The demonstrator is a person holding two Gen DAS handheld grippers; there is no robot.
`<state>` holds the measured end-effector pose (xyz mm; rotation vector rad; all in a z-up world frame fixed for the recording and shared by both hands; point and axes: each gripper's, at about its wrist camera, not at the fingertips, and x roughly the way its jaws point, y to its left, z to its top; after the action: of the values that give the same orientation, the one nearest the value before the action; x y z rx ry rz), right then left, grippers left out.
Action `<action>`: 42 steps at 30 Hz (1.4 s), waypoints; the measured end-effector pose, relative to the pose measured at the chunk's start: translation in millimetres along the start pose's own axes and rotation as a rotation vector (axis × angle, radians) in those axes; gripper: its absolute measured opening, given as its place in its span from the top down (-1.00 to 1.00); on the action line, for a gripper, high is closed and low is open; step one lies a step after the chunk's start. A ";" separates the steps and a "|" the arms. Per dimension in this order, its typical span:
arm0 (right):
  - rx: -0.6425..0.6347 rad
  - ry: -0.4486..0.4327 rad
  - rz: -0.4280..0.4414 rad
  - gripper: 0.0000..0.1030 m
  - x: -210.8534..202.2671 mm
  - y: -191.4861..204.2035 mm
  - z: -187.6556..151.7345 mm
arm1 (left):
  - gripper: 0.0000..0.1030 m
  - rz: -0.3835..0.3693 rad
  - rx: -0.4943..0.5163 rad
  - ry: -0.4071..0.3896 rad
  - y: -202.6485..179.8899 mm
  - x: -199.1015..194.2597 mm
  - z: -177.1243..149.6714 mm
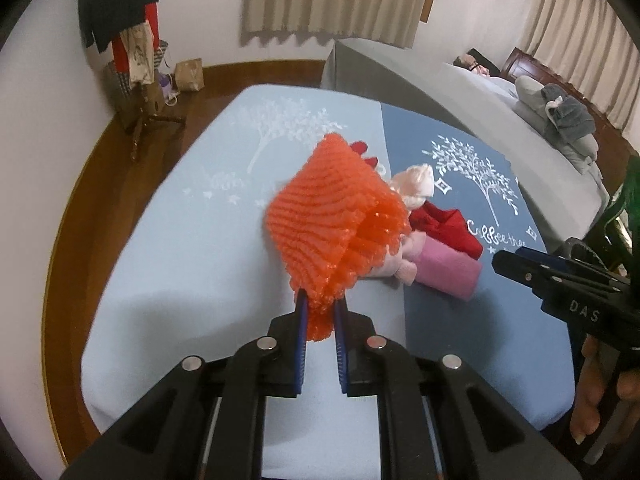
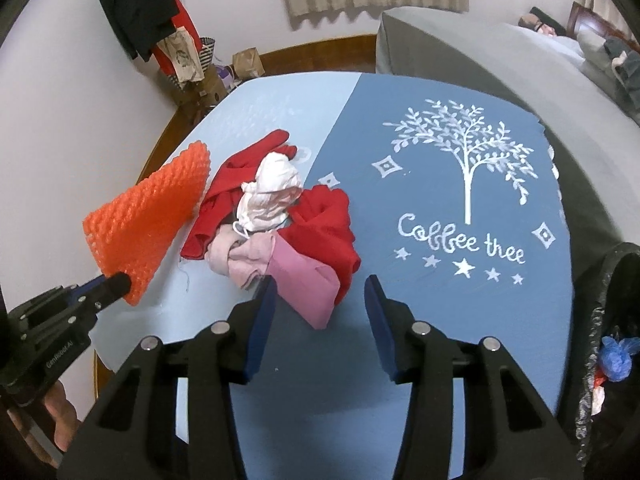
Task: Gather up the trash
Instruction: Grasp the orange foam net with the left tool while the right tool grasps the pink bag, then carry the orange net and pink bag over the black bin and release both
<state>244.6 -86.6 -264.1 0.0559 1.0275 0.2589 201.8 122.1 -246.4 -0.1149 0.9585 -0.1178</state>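
Orange foam fruit net [image 1: 336, 224] hangs pinched in the left gripper [image 1: 321, 312] jaws above the desk [image 2: 440, 312]; the right gripper [image 2: 320, 292] jaws stand spread, empty.

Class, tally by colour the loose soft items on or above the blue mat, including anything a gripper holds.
Orange: 1, foam net held by left gripper
Red: 1, cloth
Pink: 1, cloth
White: 1, crumpled wad
Total: 4
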 end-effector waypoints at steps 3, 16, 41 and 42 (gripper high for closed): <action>-0.002 0.014 0.002 0.16 8.7 1.4 -3.4 | 0.76 -0.007 -0.009 0.023 3.4 9.6 -5.2; -0.007 0.086 0.034 0.79 43.2 1.6 -11.2 | 0.76 -0.027 -0.026 0.051 6.9 21.6 -10.5; 0.016 -0.079 0.082 0.93 -68.5 -19.6 -6.9 | 0.75 -0.012 0.038 -0.077 -32.4 -53.9 4.3; 0.018 -0.086 0.081 0.93 -72.6 -21.3 -7.2 | 0.75 -0.012 0.042 -0.080 -34.5 -56.1 4.6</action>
<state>206.9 -125.1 -210.5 0.1245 0.9433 0.3186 172.0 96.8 -193.3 -0.0859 0.8749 -0.1437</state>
